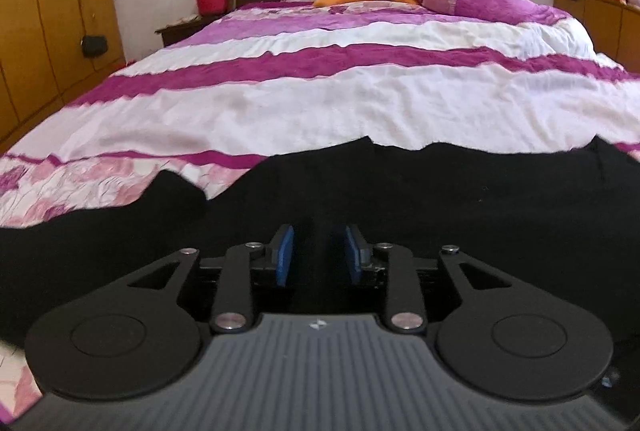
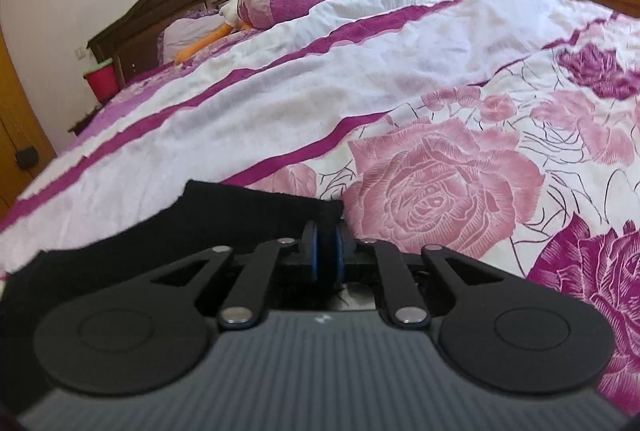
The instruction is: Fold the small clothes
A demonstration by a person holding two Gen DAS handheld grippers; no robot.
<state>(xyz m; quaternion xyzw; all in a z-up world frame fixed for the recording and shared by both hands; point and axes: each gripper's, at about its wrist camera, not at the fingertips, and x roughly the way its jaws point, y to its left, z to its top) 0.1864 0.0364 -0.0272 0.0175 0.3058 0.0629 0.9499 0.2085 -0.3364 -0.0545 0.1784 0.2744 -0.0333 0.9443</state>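
Right hand-held gripper (image 2: 325,251) pinches black garment (image 2: 240,231) corner on bed (image 2: 400,71); left hand-held gripper (image 1: 318,255) gapes over cloth, empty. Next: left grips, fold across.

Black garment (image 1: 400,199) spread flat on bedspread (image 1: 320,103)

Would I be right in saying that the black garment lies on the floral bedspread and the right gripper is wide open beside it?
Not quite: the right gripper is shut on the black garment, pinching its corner, as the right wrist view shows. The garment does lie on the floral bedspread.
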